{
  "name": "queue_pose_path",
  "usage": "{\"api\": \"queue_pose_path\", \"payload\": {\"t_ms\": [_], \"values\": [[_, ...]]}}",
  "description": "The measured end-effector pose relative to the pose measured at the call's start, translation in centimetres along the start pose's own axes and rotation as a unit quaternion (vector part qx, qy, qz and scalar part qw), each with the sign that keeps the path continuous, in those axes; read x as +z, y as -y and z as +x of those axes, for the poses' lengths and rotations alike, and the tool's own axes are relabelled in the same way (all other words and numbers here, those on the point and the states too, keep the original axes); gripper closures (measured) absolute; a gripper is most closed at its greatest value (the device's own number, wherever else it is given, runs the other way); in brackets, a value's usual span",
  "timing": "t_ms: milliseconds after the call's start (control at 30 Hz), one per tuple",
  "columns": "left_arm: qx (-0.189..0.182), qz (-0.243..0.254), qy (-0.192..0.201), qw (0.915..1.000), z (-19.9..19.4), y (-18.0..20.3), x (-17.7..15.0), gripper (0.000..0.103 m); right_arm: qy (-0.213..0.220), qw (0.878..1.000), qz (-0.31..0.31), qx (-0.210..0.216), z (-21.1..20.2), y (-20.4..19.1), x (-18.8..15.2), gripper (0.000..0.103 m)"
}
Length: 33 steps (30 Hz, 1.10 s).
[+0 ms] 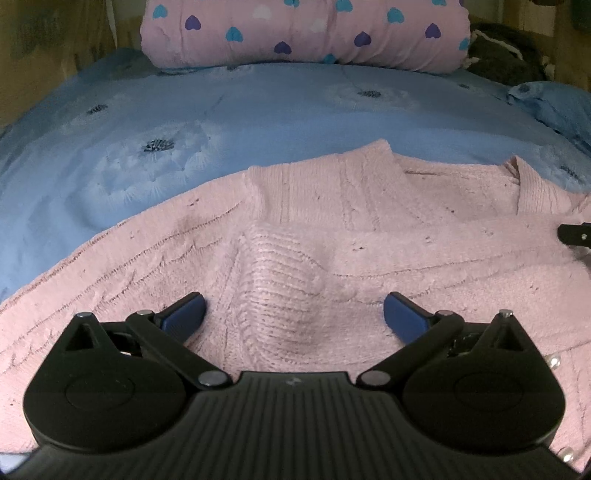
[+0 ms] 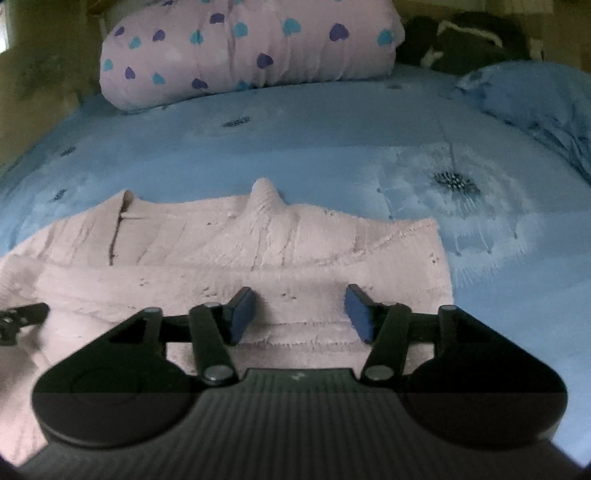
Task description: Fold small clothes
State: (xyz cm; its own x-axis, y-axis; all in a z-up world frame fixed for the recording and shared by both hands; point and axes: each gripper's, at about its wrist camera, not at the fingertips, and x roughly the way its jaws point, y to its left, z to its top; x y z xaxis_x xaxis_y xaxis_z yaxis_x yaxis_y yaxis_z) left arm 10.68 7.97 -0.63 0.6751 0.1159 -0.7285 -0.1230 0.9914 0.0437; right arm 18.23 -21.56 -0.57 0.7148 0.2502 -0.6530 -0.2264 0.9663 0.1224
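Pink cable-knit sweater, partly folded, lying flat on the blue dandelion-print bedspread in the lower half of both views; a ribbed cuff sits bunched at centre. Left gripper spread wide above that cuff, holding nothing. Right gripper likewise parted over the folded edge near the sweater's right border, nothing between its pads. Risk: the loose, thick knit may slide or spring open, or a pinch may catch one layer only, skewing the fold. Pink heart-print bolster, top of frame.
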Motion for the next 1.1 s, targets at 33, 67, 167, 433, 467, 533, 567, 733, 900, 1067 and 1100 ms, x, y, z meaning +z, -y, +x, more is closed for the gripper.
{"api": "queue_pose_path", "payload": {"t_ms": [33,67,167,433,467,533,567,733,900,1067,1100], "values": [[0.0,0.001,0.002,1.0,0.0,0.0,-0.1,0.0,0.0,1.0,0.0,-0.003,0.2,-0.3,0.1,0.037],[0.002,0.003,0.005,1.0,-0.1,0.1,-0.2,0.0,-0.001,1.0,0.004,-0.002,0.4,-0.4,0.2,0.032],[0.005,0.006,0.01,0.9999,-0.1,0.2,-0.3,0.0,-0.01,1.0,0.002,0.007,0.6,-0.7,0.5,0.02],[-0.003,0.005,-0.015,0.9999,-1.1,-0.6,0.8,0.0,-0.018,0.999,0.044,0.004,-4.4,-1.4,0.7,0.019],[-0.001,0.004,-0.012,0.9999,-1.6,-1.1,0.9,0.0,-0.017,0.999,0.045,0.006,-5.4,-1.6,0.4,0.019],[0.01,0.004,0.0,0.9999,-2.7,-1.9,1.0,0.0,-0.012,0.999,0.043,0.009,-7.3,-2.0,-0.4,0.019],[0.016,0.004,0.007,0.9998,-3.3,-2.4,1.0,0.0,-0.01,0.999,0.042,0.011,-8.4,-2.1,-1.0,0.019],[0.039,-0.018,0.024,0.9988,-6.7,-5.8,1.0,0.0,-0.002,0.999,0.053,0.012,-11.1,-2.4,-4.0,0.019],[0.087,-0.04,0.032,0.9949,-10.1,-10.4,-0.8,0.0,-0.009,0.997,0.081,0.006,-10.4,-2.0,-6.8,0.02],[0.137,-0.074,0.018,0.9877,-12.5,-15.7,-4.2,0.0,0.008,0.999,0.037,-0.012,-10.0,-3.0,-8.0,0.019],[0.144,-0.083,0.013,0.986,-12.8,-16.6,-4.7,0.0,0.009,0.999,0.035,-0.013,-10.0,-3.1,-8.2,0.018]]}}
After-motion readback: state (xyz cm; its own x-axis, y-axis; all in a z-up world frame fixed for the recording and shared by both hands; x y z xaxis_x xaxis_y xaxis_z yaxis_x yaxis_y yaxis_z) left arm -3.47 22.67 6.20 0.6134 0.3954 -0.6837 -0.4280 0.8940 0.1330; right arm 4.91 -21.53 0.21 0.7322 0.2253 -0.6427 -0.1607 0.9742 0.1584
